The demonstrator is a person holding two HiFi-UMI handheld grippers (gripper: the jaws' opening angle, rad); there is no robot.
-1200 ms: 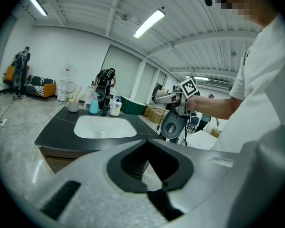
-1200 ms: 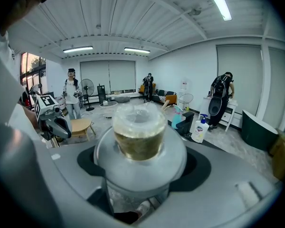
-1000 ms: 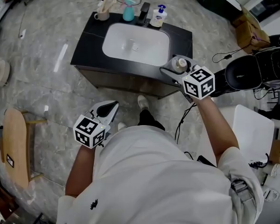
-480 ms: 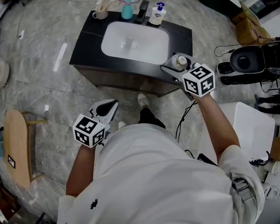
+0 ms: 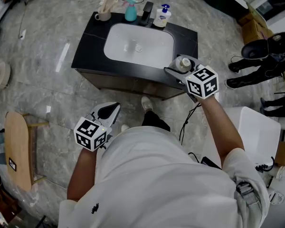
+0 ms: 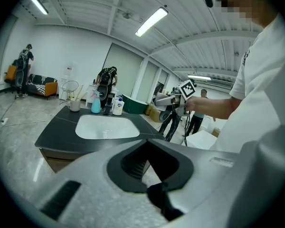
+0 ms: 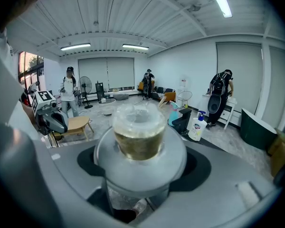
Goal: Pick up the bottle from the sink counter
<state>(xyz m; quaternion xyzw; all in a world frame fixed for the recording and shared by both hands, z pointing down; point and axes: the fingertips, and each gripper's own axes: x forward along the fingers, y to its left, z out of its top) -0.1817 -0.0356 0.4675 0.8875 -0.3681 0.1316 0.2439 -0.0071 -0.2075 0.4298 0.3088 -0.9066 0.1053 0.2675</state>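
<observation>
Grasping bottle with right gripper, centre right of frame, at front right corner of worktop, just beside sink. Yellowish liquid showing under clear cap. Lower left: left gripper clenched, empty, over floor, well apart from worktop.

cup, sprayer, faucet, soap pump crowd counter rear, left strip bare
</observation>
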